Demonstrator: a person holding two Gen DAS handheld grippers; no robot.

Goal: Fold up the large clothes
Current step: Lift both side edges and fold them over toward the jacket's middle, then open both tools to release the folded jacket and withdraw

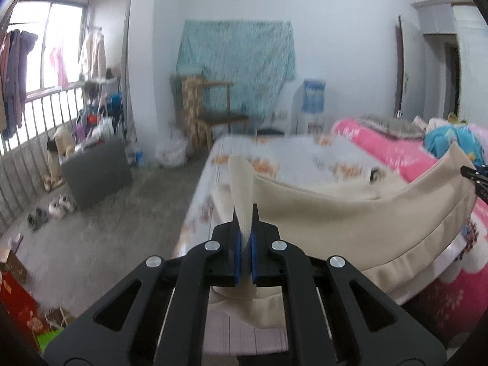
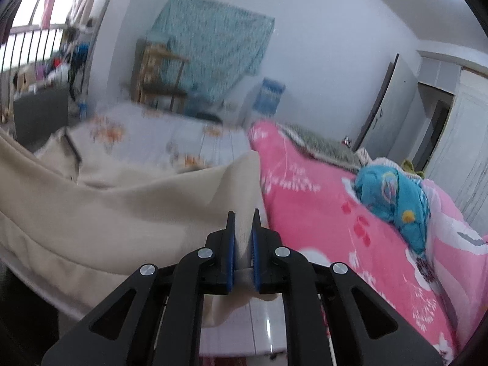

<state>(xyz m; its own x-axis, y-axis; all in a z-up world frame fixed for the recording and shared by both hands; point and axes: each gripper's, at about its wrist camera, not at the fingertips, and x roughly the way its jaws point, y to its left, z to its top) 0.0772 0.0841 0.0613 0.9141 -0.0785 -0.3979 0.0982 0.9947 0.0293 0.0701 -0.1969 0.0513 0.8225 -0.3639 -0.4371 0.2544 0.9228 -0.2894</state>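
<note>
A large cream garment (image 1: 350,213) with a ribbed hem hangs stretched between both grippers above the bed. My left gripper (image 1: 245,213) is shut on one corner of it, and a fold of the cloth sticks up between the blue pads. The same cream garment (image 2: 106,207) sags away to the left in the right wrist view, where my right gripper (image 2: 244,216) is shut on its other corner. The far part of the garment still lies on the floral bedsheet (image 1: 292,152). The tip of the right gripper (image 1: 477,180) shows at the left wrist view's right edge.
A pink quilt (image 2: 335,213) with a blue bundle (image 2: 393,195) on it lies to the right on the bed. On the floor to the left are a dark box (image 1: 97,174) and shoes (image 1: 61,206). A wooden chair (image 1: 213,113) and a water dispenser (image 1: 312,103) stand by the far wall.
</note>
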